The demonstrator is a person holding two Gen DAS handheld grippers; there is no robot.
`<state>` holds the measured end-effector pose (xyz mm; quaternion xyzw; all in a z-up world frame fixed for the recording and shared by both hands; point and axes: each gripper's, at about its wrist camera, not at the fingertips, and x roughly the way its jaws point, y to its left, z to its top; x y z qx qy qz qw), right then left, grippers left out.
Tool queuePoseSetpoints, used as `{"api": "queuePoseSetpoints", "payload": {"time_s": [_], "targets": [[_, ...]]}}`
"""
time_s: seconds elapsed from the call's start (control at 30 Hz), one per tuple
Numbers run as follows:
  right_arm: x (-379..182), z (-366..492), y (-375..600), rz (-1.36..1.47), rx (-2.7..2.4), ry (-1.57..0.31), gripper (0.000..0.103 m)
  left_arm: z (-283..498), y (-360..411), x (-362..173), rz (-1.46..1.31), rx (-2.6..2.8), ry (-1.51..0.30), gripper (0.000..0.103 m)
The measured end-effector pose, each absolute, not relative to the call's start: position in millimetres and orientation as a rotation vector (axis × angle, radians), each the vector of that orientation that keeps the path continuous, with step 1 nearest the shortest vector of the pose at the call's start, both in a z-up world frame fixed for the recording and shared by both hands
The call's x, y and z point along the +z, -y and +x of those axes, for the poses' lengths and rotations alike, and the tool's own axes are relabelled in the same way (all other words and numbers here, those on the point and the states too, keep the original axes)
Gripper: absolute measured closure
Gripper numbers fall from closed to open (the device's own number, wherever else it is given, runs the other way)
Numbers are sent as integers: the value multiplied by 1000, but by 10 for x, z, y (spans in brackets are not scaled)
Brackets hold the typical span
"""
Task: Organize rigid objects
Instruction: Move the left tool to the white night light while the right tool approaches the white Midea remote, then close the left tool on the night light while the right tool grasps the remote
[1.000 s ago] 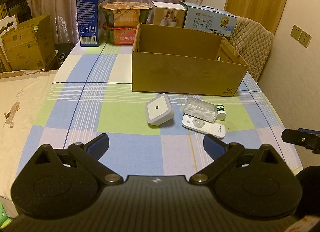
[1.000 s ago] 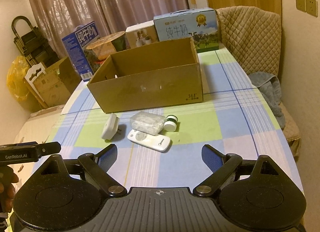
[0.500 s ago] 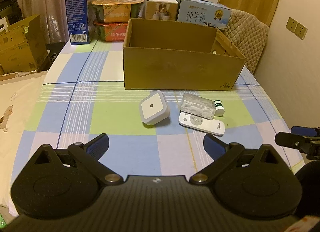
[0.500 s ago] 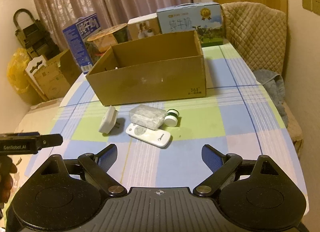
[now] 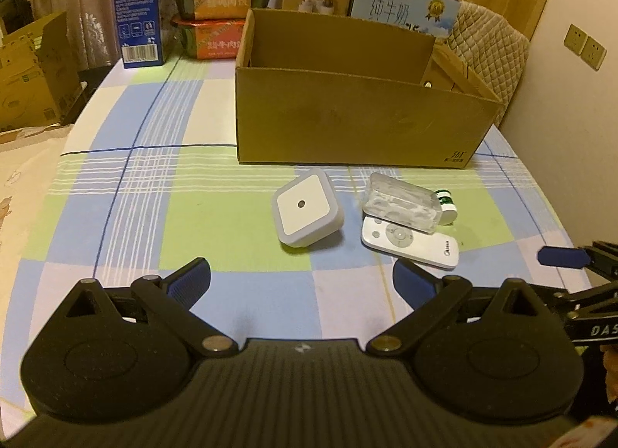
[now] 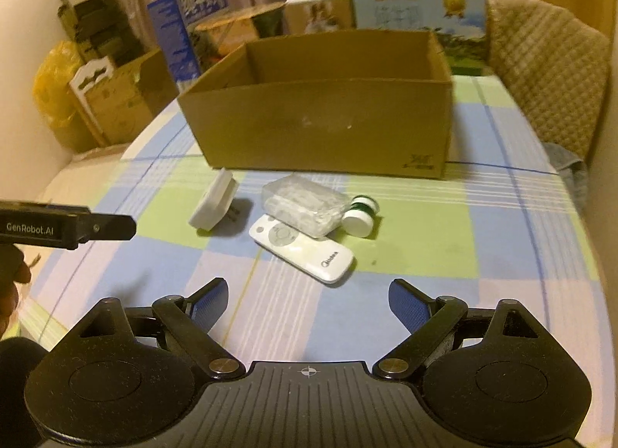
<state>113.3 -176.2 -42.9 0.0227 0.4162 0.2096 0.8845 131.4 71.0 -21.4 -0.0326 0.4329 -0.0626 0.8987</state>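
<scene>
while both jaws gape (empty), remote point(image 6: 301, 251) touches clear case point(image 6: 305, 208).

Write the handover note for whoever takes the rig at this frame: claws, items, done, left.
Left claw: open, holding nothing, above the table facing the night light.
Right claw: open, holding nothing, facing the remote.
Clear plastic case lies partly over the remote; small green-and-white bottle lies beside the case.
All four lie in front of the cardboard box.
Done: nothing visibly packed.
Left: presumably all four go into the box.
</scene>
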Motion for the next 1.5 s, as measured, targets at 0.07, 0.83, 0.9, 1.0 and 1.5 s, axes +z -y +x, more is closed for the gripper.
{"api": "queuePoseSetpoints", "payload": {"time_s": [0.07,0.83,0.9,1.0,1.5], "targets": [[-515,1237,1693,13,461,-874,18,1392,-703,-276,-64,-138,-903,4],[-1024,1983,1403,-49,564,-908,32,2119,-875,-744,-94,-119,-877,4],[-1044,1993,1363,-98,563,-905,32,2120,-874,-774,-98,-125,-876,4],[-1117,2030,1301,-165,557,-913,38,2118,-881,-822,-117,-142,-883,4],[-1118,1886,1312,-135,485,-922,66,2082,-680,-853,68,-320,-831,4]]}}
